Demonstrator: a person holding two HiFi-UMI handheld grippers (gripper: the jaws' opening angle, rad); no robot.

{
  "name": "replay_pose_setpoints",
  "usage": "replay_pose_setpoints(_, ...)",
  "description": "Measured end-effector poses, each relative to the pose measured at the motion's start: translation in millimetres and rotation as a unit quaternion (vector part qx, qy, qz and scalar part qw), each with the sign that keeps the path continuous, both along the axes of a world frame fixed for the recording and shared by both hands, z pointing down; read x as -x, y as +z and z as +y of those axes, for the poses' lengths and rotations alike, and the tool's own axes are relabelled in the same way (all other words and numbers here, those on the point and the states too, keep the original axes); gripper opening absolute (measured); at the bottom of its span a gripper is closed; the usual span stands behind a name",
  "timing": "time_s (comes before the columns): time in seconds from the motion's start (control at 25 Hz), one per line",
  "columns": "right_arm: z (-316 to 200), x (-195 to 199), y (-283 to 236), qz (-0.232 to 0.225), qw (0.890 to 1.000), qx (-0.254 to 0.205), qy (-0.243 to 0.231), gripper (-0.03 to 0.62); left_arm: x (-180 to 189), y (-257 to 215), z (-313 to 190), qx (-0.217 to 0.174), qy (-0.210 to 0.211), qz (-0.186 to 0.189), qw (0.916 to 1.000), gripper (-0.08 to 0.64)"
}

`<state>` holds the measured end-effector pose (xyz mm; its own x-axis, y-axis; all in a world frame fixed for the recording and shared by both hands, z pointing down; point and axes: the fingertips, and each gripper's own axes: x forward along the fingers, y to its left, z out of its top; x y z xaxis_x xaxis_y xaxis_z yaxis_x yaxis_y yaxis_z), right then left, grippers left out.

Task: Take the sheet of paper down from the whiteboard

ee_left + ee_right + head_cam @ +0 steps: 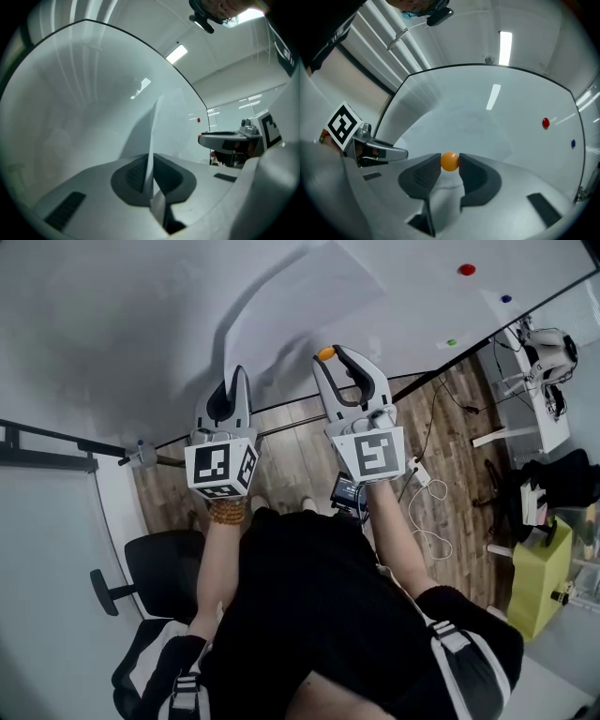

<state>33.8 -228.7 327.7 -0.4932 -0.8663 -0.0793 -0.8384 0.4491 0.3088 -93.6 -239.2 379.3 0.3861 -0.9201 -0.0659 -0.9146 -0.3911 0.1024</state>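
Nearest me, my left gripper is clamped flat on the sheet of paper. In the left gripper view the sheet's edge rises as a thin blade straight out from between the closed pads. Just to its right, my right gripper stands fairly wide, its pads pressing on either side of a round orange magnet and on nothing else. Both grippers point level at the whiteboard, close to its lower edge. The sheet lies straight ahead of them. Its long axis runs across the board from my left gripper toward the right, and the end in my left jaws bows out from the surface and casts a shadow. The orange magnet sits at the sheet's lower edge, right at my right fingertips, with paper spreading behind it. I cannot tell whether the magnet touches the paper or is already clear of it. I judge the coming move turns on that one contact: the left gripper already has the sheet, while the right touches only the magnet. Once the magnet is drawn back toward me, the sheet should come away with a pull from the left. Farther off toward the board's lower right corner are a green magnet, a blue magnet and a red magnet, all well apart from the sheet.
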Motion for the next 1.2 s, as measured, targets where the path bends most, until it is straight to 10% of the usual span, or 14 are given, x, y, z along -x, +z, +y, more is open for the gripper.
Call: replay_pose_setpoints(1.2,39,-20,35,-0.02,0.995,0.055,-0.084,0.118,-43,13,59,0.021,-0.088,-0.062,0.9939,0.011)
